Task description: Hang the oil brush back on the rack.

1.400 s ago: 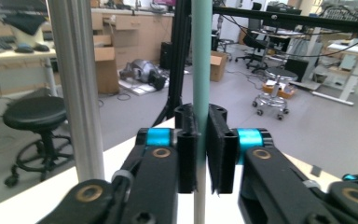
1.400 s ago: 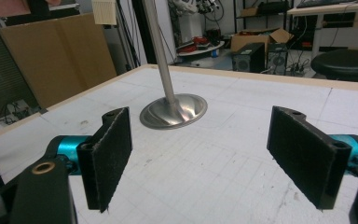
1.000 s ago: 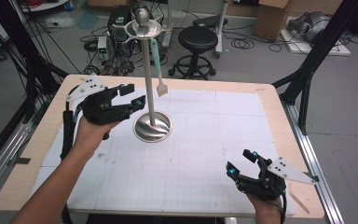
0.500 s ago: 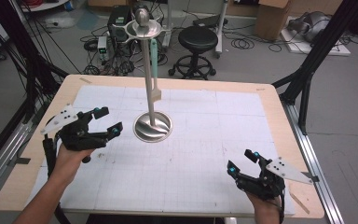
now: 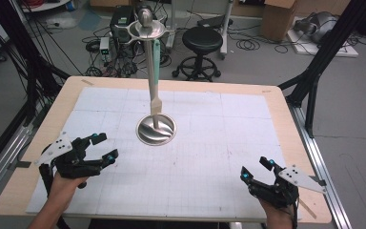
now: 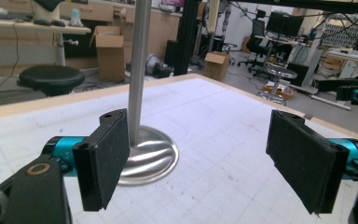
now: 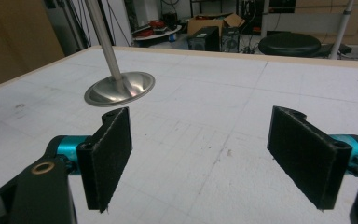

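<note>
Metal stand on the bench, both hand-held grippers empty.
High view: the left hand-held gripper (image 5: 100,148), jaws just opened wide, sits near the stand (image 5: 156,129); a green-handled tool (image 5: 156,67) hangs from its top dish (image 5: 146,31).
Gripper views: the right hand-held gripper (image 7: 200,154) gapes empty, stand well ahead.

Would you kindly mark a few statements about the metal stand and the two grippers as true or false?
1. The metal stand is upright on the table. True.
2. The left gripper is clamped on the stand's pole. False: its jaws are open with nothing between them, apart from the stand.
3. The right gripper is open. True.
4. A utensil hangs from the stand's top. True.
5. The stand lies tipped over. False: it stands on its round base.
</note>
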A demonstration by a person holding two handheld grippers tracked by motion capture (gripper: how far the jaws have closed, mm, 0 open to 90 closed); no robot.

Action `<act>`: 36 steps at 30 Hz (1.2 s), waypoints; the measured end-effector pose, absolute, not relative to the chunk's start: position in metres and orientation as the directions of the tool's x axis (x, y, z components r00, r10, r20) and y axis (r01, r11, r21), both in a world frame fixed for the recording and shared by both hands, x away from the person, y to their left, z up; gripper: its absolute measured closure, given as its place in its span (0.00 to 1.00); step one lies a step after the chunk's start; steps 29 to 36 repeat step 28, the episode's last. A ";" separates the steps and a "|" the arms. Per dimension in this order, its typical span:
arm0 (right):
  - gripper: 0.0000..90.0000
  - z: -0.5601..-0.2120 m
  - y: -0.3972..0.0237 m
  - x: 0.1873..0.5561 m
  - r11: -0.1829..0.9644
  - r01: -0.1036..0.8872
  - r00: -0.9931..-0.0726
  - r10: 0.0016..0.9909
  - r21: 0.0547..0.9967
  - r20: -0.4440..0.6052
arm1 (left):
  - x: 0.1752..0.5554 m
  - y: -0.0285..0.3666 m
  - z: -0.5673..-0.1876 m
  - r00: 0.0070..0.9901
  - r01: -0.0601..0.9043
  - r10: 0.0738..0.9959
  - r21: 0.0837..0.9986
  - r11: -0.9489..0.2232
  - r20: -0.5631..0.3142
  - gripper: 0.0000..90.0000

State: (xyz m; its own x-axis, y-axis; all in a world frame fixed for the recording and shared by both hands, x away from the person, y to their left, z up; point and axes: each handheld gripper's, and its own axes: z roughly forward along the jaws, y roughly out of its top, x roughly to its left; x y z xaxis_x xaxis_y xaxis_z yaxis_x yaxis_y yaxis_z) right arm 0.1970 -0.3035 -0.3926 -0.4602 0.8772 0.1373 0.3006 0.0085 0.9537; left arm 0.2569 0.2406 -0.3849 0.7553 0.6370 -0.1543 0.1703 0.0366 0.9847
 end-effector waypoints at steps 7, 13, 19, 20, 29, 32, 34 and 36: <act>0.23 -0.392 -0.300 0.197 0.018 0.301 -0.465 0.876 0.953 0.130 | 0.250 0.247 -0.394 0.747 0.173 0.647 0.984 0.032 -0.152 0.25; 0.23 -0.392 -0.300 0.199 0.006 0.303 -0.458 0.878 0.953 0.140 | 0.255 0.254 -0.396 0.733 0.176 0.661 0.983 0.046 -0.162 0.25; 0.23 -0.392 -0.299 0.198 0.011 0.304 -0.461 0.877 0.953 0.137 | 0.255 0.255 -0.397 0.727 0.178 0.668 0.983 0.043 -0.161 0.25; 0.23 -0.392 -0.299 0.199 0.011 0.304 -0.461 0.877 0.953 0.137 | 0.255 0.255 -0.397 0.726 0.179 0.669 0.983 0.044 -0.162 0.25; 0.23 -0.391 -0.301 0.197 0.006 0.302 -0.454 0.880 0.953 0.139 | 0.255 0.260 -0.401 0.715 0.186 0.678 0.981 0.051 -0.170 0.25; 0.23 -0.391 -0.301 0.197 0.006 0.302 -0.454 0.880 0.953 0.139 | 0.255 0.260 -0.401 0.715 0.186 0.678 0.981 0.051 -0.170 0.25; 0.23 -0.391 -0.301 0.197 0.006 0.302 -0.454 0.880 0.953 0.139 | 0.255 0.260 -0.401 0.715 0.186 0.678 0.981 0.051 -0.170 0.25; 0.23 -0.391 -0.301 0.197 0.006 0.302 -0.454 0.880 0.953 0.139 | 0.255 0.260 -0.401 0.715 0.186 0.678 0.981 0.051 -0.170 0.25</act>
